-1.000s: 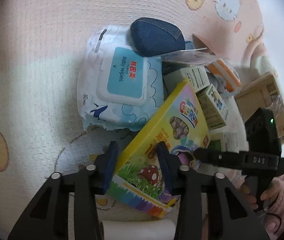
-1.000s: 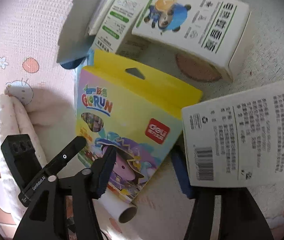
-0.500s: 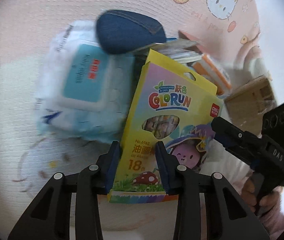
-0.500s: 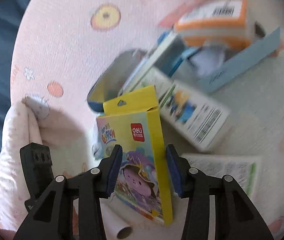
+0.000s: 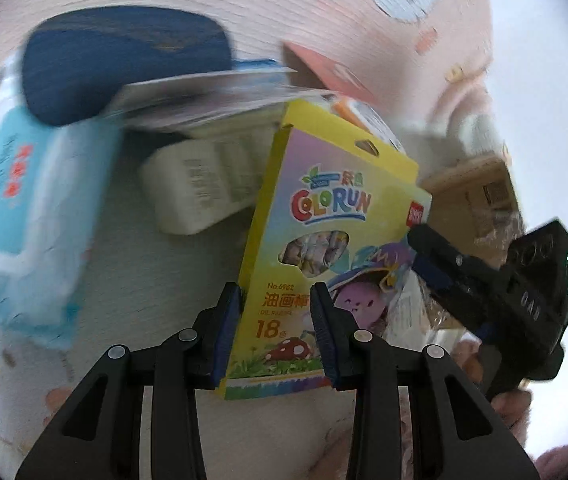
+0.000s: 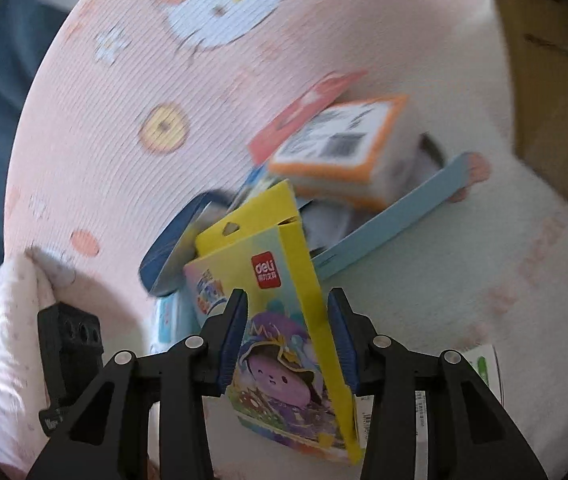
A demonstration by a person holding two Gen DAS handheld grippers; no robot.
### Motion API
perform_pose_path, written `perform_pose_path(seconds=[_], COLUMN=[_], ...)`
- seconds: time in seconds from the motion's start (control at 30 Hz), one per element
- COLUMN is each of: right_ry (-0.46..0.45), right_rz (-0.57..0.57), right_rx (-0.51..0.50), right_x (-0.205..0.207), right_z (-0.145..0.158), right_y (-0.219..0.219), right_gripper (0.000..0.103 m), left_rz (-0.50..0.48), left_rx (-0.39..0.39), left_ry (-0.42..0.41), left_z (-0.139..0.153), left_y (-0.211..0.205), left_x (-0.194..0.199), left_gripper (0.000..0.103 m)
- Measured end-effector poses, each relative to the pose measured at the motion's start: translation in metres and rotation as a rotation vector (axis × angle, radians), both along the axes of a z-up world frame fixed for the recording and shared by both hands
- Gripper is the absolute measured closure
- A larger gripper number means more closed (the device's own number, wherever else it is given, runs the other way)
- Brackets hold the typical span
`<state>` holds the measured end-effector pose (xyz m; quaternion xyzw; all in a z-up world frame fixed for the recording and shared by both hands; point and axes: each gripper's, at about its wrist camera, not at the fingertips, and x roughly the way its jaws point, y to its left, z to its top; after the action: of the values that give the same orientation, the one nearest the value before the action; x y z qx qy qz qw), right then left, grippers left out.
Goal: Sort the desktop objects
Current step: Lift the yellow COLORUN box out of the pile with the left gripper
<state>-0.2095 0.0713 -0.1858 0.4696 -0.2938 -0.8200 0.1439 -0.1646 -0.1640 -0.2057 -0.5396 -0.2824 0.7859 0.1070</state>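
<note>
Crayon box [image 5: 324, 264] (yellow, "COLORUN", window in the front, hang-tab at its far end) is lifted clear of the clutter and stands nearly upright between both tools. Left gripper [image 5: 276, 332]: jaws about half open, pads pressed on the two long edges at the box's near end, so it has a hold across the width. Right gripper [image 6: 286, 340]: jaws have just been closing, the box is between them, left pad against the printed face; whether the right pad bears on the yellow side I cannot tell, since a thin gap seems to show there. In the left view the right tool comes in from 3 o'clock and meets the box's right edge. Behind the box, toward 12 o'clock, lies the remaining pile: denim pouch [image 5: 124, 60], baby wipes pack [image 5: 24, 208] at 9 o'clock, white carton [image 5: 204, 184], orange-edged box [image 6: 344, 148], light blue strip [image 6: 388, 232], all on a pink patterned mat [image 6: 124, 80]. Handling, judged: thin cardboard, light, filled with loose sticks; faces likely bow under hard squeeze, and the window panel is weakest. Glossy print could slip. Best hold looks to be on the narrow edges near the closed end, away from the window and hang-tab. Frames are motion-blurred; fine contact is uncertain.
</note>
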Motion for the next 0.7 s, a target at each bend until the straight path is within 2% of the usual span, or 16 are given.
perform_pose_path(seconds=[0.13, 0.2, 0.4, 0.53, 0.7], right_ry=[-0.016, -0.03, -0.054, -0.058, -0.124], right_rz=[-0.032, -0.026, 0.015, 0.054, 0.013], right_rx=[-0.005, 0.003, 0.003, 0.06, 0.001], right_x=[-0.003, -0.003, 0.004, 0.011, 0.017], right_z=[-0.003, -0.01, -0.014, -0.009, -0.017], right_y=[0.024, 0.027, 0.031, 0.025, 0.032], right_gripper=[0.064, 0.063, 0.063, 0.063, 0.063], left_rz=[-0.047, -0.041, 0.027, -0.016, -0.072], left_rx=[-0.087, -0.101, 0.021, 0.039, 0.039], left_ry=[0.023, 0.033, 0.046, 0.018, 0.05], left_z=[0.003, 0.004, -0.007, -0.017, -0.022], left_y=[0.024, 0.028, 0.007, 0.008, 0.01], left_x=[-0.01, -0.013, -0.009, -0.007, 0.001], left_gripper=[0.063, 0.063, 0.063, 0.052, 0.051])
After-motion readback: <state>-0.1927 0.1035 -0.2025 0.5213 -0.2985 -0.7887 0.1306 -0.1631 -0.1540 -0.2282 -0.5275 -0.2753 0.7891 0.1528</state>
